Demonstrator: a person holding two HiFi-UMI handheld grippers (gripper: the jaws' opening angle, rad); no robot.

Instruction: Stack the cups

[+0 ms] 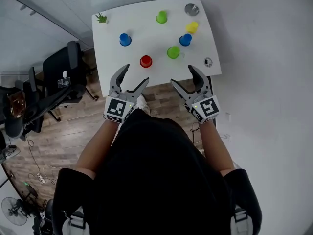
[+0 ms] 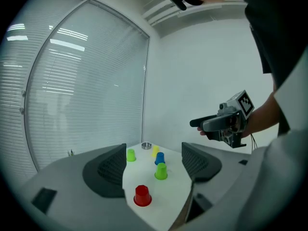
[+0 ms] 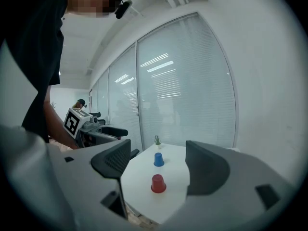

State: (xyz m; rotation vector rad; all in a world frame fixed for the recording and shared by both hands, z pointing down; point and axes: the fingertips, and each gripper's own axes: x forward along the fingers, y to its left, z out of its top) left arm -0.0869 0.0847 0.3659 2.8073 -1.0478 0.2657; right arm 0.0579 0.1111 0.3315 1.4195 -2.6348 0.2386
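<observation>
White table [image 1: 146, 33] bears six cups [image 1: 173, 52], each mouth-down, its axis upright.

I see six cups on the table [image 1: 112, 58]. The nearest cup [image 1: 145, 61] stands just ahead of the left gripper [image 1: 135, 73], which hangs at the near edge, as does the right gripper [image 1: 182, 75]. Behind it to the left is the left cup [image 1: 125, 39]. On the right, three run away from me in a line: near-right cup [image 1: 173, 52], middle-right cup [image 1: 185, 40], far-right cup [image 1: 191, 27]. The far-middle cup [image 1: 162, 17] stands alone towards the back. A potted plant [image 1: 101, 18] sits in the back left corner and a round dish [image 1: 191, 9] in the back right.
</observation>
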